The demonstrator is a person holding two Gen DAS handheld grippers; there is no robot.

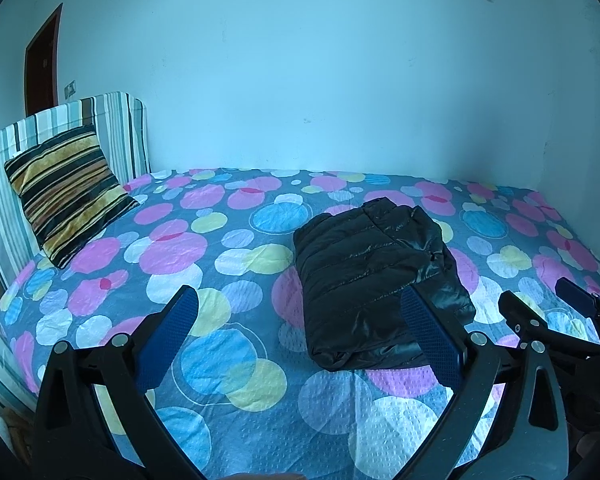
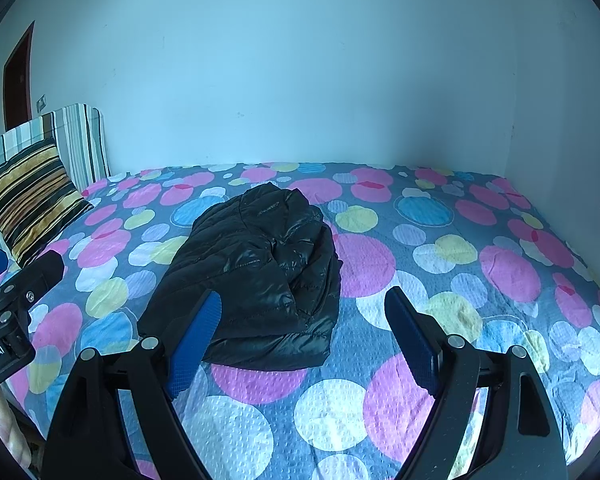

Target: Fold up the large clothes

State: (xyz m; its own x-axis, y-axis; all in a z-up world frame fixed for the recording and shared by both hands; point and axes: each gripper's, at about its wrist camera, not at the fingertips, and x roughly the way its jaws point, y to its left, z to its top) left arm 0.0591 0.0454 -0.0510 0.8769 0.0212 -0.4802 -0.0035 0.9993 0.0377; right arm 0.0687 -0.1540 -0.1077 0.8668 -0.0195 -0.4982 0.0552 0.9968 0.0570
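A black puffer jacket [image 1: 374, 276] lies folded into a compact rectangle on the bed; in the right wrist view it [image 2: 256, 276] sits just ahead and left. My left gripper [image 1: 300, 300] is open and empty, held above the bed in front of the jacket, its right finger overlapping the jacket's near edge in view. My right gripper [image 2: 302, 304] is open and empty, held above the bed by the jacket's near right corner. It also shows at the right in the left wrist view [image 1: 540, 296].
The bed has a grey spread with coloured circles [image 1: 220, 240]. A striped cushion [image 1: 66, 192] leans on a striped headboard [image 1: 112, 128] at the left. A pale wall [image 1: 300, 60] runs behind the bed and a brown door [image 1: 42, 60] stands at far left.
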